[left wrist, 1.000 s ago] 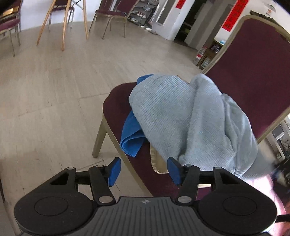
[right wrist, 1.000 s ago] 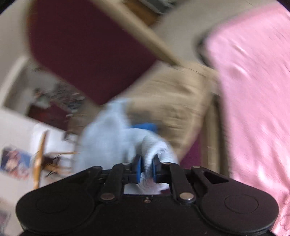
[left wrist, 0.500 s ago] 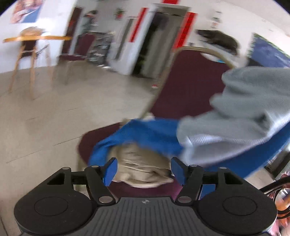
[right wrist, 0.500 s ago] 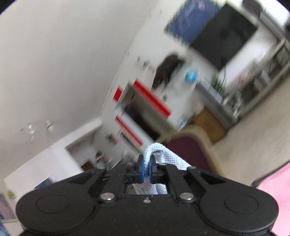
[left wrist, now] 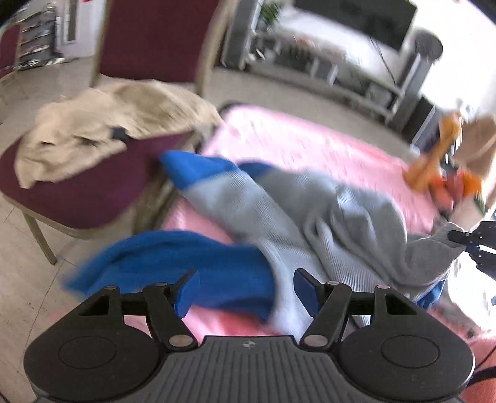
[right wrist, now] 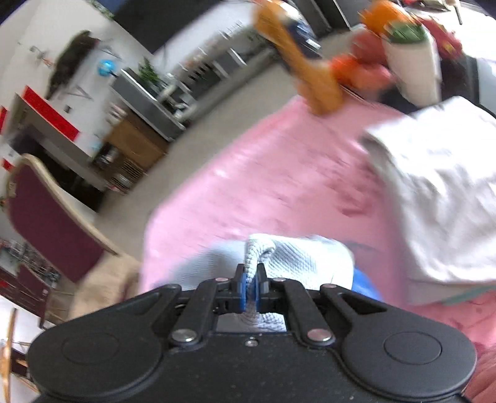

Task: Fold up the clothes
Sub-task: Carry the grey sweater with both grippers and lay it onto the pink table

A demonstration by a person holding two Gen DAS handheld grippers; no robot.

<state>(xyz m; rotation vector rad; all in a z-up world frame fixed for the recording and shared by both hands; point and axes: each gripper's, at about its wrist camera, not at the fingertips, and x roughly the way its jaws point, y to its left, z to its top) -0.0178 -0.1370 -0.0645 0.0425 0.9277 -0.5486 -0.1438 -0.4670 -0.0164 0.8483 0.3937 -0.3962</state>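
One grey and blue sweater (left wrist: 325,210) sprawls over the pink bed (left wrist: 310,145); one beige garment (left wrist: 102,124) lies on one maroon chair (left wrist: 80,192). The right hand-held gripper (right wrist: 251,286) is clamped tight on a grey fold of the sweater. The left hand-held gripper (left wrist: 245,293) gapes wide, gripping nothing, just above the blue part. No writing is readable through the blur

A maroon chair (left wrist: 77,198) stands on the pale floor (left wrist: 18,279), just beside a pink-covered surface (left wrist: 310,145). Blurred orange toys (right wrist: 310,80) sit at the pink cover's far edge. Behind, a grey shelving unit (left wrist: 341,71) and a dark screen (left wrist: 356,15).
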